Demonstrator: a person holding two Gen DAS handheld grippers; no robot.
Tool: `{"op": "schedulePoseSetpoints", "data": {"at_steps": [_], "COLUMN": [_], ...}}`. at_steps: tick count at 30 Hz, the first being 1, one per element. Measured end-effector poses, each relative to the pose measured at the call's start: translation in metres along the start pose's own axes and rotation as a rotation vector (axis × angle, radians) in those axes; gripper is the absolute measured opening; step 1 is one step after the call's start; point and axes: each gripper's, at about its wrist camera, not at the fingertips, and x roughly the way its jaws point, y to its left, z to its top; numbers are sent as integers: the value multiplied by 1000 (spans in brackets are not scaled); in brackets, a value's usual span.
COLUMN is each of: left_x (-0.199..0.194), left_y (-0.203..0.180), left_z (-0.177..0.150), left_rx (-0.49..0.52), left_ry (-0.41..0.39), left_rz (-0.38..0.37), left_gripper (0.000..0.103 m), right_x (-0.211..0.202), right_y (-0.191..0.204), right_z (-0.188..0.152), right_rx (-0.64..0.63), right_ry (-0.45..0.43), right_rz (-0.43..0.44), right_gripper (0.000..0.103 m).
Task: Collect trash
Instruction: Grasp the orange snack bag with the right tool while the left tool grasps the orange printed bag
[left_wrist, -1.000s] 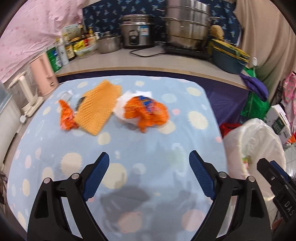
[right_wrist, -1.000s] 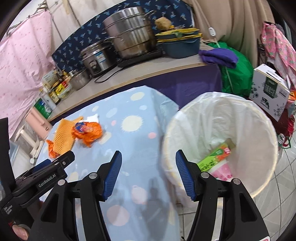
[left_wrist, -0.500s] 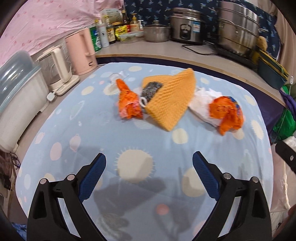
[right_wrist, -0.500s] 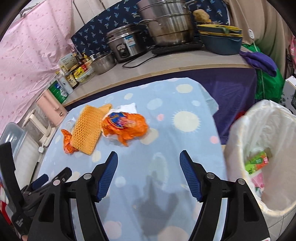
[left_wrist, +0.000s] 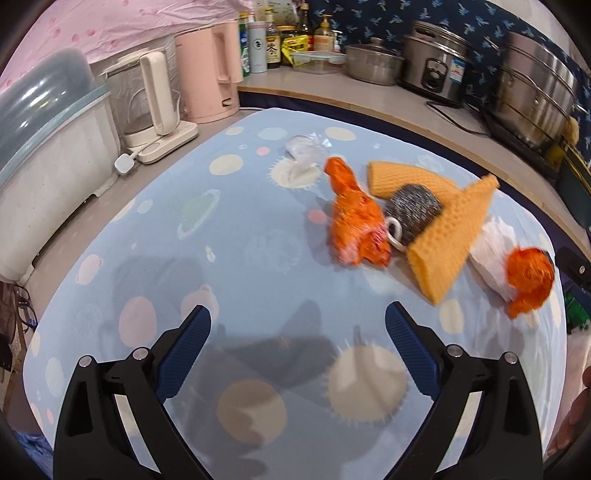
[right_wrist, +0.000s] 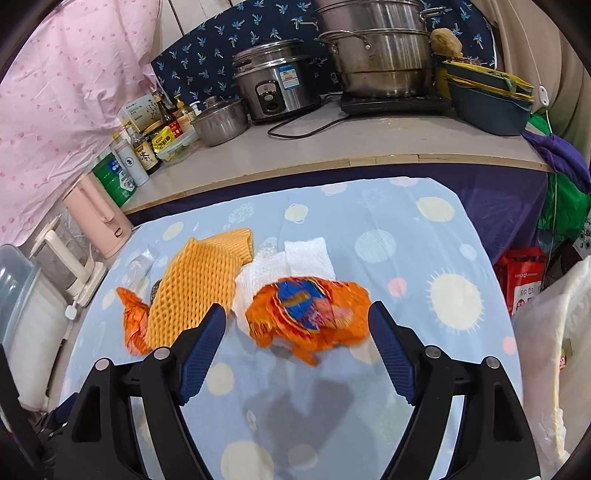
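Note:
Trash lies on a blue dotted tablecloth (left_wrist: 229, 240). A crumpled orange snack bag (right_wrist: 314, 314) lies on white paper towel (right_wrist: 295, 258), just ahead of my open, empty right gripper (right_wrist: 297, 321). It also shows at the right in the left wrist view (left_wrist: 530, 277). A small orange wrapper (left_wrist: 354, 221), a steel wool pad (left_wrist: 413, 210), an orange foam net (left_wrist: 450, 232) and clear plastic film (left_wrist: 306, 151) lie ahead of my open, empty left gripper (left_wrist: 297, 325). The white-lined trash bin (right_wrist: 554, 350) is at the right.
A counter behind the table holds a rice cooker (right_wrist: 273, 88), a steel pot (right_wrist: 380, 59), bottles (right_wrist: 140, 155) and a blue basin (right_wrist: 487, 107). A pink jug (left_wrist: 210, 74), a white kettle (left_wrist: 147, 99) and a plastic tub (left_wrist: 44, 155) stand at the left.
Both grippers swung left, away from the bin and toward the trash. The right gripper now has the orange snack bag just ahead of its fingers; the left faces the small wrapper and foam net.

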Motion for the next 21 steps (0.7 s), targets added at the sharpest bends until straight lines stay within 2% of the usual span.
{"op": "schedulePoseSetpoints", "data": {"at_steps": [6, 10, 14, 19, 21], "left_x": [17, 29, 44, 58, 62], "left_y": [15, 9, -4, -15, -17], "left_z": [21, 33, 43, 52, 54], "left_rx": [-59, -64, -38, -26, -26], "left_ry": [11, 25, 32, 14, 13], "left_rz": [-60, -109, -133, -133, -141], "left_gripper": [92, 93, 93, 92, 86], "right_x": [26, 34, 32, 23, 16], "right_y": [6, 3, -2, -9, -14], "right_z": [-4, -9, -12, -18, -20], "right_rx": [-17, -30, -24, -30, -20], "right_ry": [45, 68, 65, 50, 43], "right_rz": [-35, -48, -30, -19, -9], "right_gripper": [76, 58, 46, 39, 39]}}
